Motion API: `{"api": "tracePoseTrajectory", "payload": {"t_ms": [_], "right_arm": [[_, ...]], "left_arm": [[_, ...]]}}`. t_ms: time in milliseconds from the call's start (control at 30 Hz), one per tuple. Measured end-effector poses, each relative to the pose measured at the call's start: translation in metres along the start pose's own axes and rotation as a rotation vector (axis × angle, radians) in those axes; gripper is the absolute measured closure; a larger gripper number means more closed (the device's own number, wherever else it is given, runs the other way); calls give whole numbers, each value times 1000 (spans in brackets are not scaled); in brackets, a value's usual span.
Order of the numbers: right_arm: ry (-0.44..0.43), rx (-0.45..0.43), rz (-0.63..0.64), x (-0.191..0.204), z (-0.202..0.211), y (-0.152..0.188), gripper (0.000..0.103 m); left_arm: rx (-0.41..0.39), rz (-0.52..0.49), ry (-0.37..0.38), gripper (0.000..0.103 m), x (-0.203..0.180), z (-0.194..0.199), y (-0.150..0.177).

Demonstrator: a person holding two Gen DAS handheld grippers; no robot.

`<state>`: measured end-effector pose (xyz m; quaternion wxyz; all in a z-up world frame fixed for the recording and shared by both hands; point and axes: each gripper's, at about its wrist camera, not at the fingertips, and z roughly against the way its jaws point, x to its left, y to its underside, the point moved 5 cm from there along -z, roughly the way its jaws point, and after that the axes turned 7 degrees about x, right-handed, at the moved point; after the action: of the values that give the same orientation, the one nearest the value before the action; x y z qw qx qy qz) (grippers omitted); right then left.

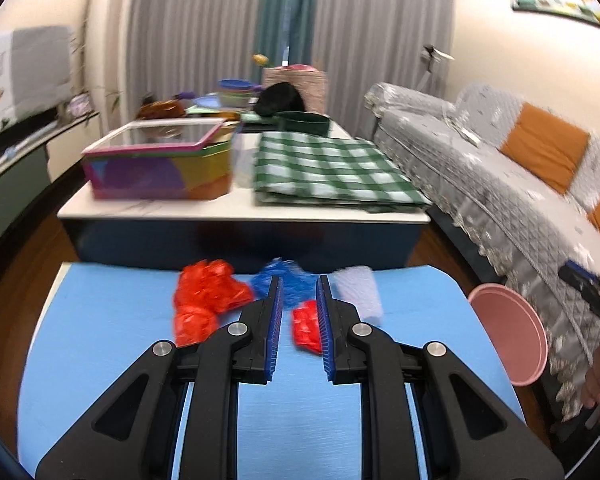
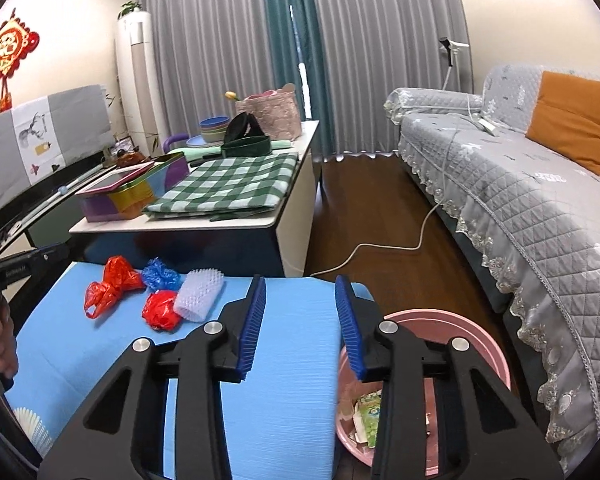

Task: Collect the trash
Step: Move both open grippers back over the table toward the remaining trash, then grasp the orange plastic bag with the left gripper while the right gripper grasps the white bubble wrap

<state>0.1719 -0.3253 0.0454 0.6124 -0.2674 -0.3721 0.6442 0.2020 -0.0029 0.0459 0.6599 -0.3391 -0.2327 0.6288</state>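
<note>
Near right, the pink bin [image 2: 486, 344] already holds some scraps. Both tongs, left [image 1: 298, 312] and right [image 2: 300, 320], stand apart, empty. Farther on the blue worktop [image 2: 292, 360], red bags [image 2: 114, 280], blue bag [image 2: 161, 274] and foam net [image 2: 200, 294] remain uncollected.

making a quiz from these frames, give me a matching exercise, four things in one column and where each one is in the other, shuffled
Things:
1. pink basin
2. green checked cloth
3. orange cushion
4. white foam sleeve

Places:
A. on the sofa
B. on the blue surface beside the crumpled bags
C. on the floor, holding trash
D. on the white table

Pairs: 1-C, 2-D, 3-A, 4-B
</note>
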Motion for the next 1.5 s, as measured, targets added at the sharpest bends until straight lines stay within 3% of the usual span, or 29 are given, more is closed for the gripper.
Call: {"api": "tracePoseTrajectory", "payload": {"t_ms": [133, 433, 1100, 1233, 1333, 1500], "right_arm": [[-22, 25, 17, 15, -13, 7, 68], [-112, 79, -6, 50, -55, 15, 68], [-207, 148, -95, 94, -132, 19, 66], [-224, 184, -84, 102, -149, 20, 66], [-240, 216, -85, 107, -162, 23, 64], [-263, 245, -79, 115, -178, 25, 52]], "left_arm": [[15, 109, -7, 86, 31, -8, 12], [29, 215, -84, 86, 89, -16, 26], [92, 201, -113, 86, 102, -64, 32], [109, 220, -124, 64, 108, -74, 35], [125, 233, -117, 60, 110, -80, 36], [140, 241, -93, 56, 107, -89, 36]]}}
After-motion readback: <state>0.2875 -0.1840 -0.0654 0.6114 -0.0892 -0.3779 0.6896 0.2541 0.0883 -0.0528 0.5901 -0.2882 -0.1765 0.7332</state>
